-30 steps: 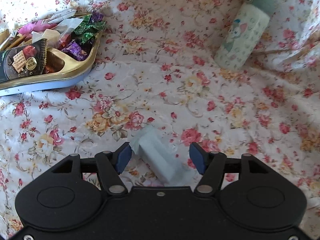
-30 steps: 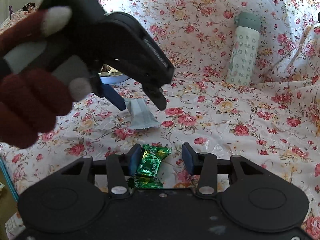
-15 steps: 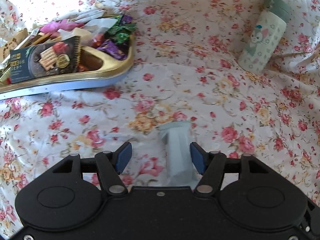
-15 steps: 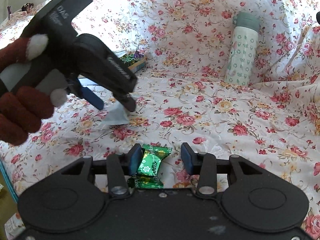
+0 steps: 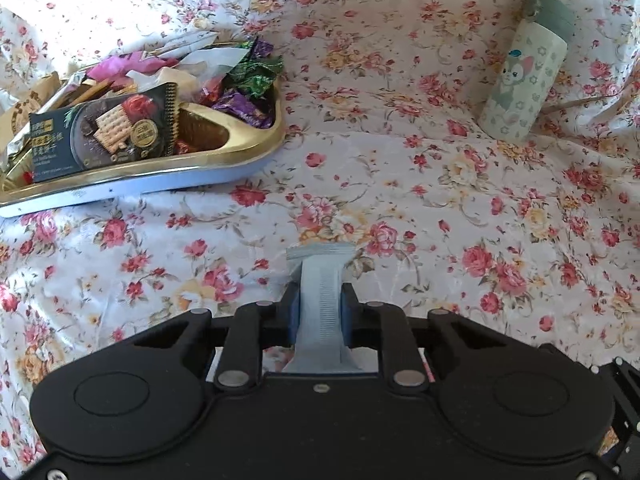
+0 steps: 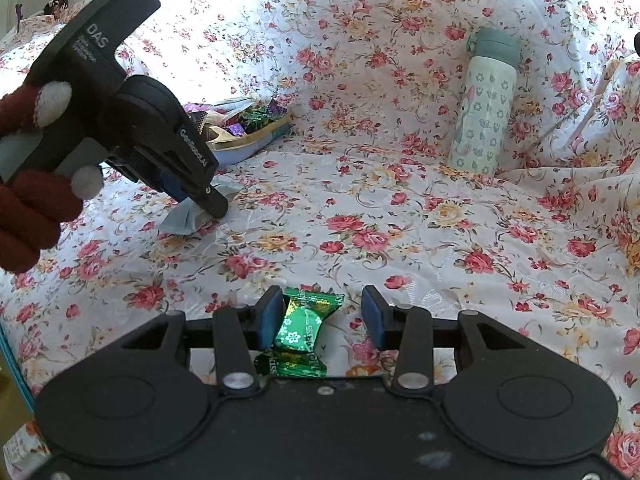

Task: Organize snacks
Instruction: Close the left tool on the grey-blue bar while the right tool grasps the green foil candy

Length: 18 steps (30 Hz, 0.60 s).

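A pale grey-blue snack packet (image 5: 320,300) stands lengthwise between the pads of my left gripper (image 5: 320,308), which is shut on it just above the floral cloth. From the right wrist view, that left gripper (image 6: 200,200) is held by a dark red gloved hand (image 6: 28,216), with the packet (image 6: 184,220) under its tips. A green foil candy (image 6: 304,328) lies between the fingers of my right gripper (image 6: 320,316). It touches the left pad, and a gap separates it from the right pad. The gold tray (image 5: 248,142) of wrapped snacks sits at the upper left.
A mint-green bottle (image 5: 524,76) with a cartoon print leans on the draped cloth at the back right, also in the right wrist view as the bottle (image 6: 484,108). The tray (image 6: 260,140) shows behind the left gripper. The cloth rises in folds at the back.
My left gripper slid left toward the tray, lined up over the pale packet, and closed its jaws on it. The right gripper and the green candy have not moved.
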{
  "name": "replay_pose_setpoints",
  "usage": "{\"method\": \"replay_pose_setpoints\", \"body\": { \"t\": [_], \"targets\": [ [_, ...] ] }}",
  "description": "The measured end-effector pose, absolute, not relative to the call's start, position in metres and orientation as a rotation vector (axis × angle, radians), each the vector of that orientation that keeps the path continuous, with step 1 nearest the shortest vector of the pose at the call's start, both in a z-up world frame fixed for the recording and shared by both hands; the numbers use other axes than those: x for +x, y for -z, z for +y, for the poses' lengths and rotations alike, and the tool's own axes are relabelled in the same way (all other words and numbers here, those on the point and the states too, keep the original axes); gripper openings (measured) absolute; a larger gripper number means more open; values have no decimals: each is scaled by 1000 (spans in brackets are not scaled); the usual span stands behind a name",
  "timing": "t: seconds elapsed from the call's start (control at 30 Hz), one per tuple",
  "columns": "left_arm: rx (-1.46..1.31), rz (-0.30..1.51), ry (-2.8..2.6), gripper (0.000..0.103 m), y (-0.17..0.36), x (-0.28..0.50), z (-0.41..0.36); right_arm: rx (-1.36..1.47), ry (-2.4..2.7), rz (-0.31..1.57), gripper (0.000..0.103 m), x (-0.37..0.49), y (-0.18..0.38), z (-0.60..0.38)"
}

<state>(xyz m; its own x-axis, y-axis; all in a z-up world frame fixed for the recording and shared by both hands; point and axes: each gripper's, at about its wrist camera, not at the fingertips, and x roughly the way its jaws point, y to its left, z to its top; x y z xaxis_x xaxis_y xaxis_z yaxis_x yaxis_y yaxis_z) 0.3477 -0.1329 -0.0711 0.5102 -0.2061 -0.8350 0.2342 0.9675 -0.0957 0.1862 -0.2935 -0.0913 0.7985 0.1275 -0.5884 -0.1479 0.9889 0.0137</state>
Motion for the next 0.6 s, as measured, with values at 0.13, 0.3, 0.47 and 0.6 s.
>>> {"method": "replay_pose_setpoints", "body": {
  "t": [0.13, 0.3, 0.47, 0.6],
  "targets": [
    [89, 982, 238, 27, 72, 337, -121, -34, -148, 629, 42, 186, 91, -293],
    [110, 971, 228, 27, 72, 320, -92, -34, -148, 629, 42, 186, 91, -293],
    [136, 963, 223, 28, 72, 303, -66, -37, -146, 629, 42, 186, 91, -293],
    [164, 929, 231, 31, 75, 288, -54, -44, -145, 629, 42, 187, 91, -293]
  ]
}}
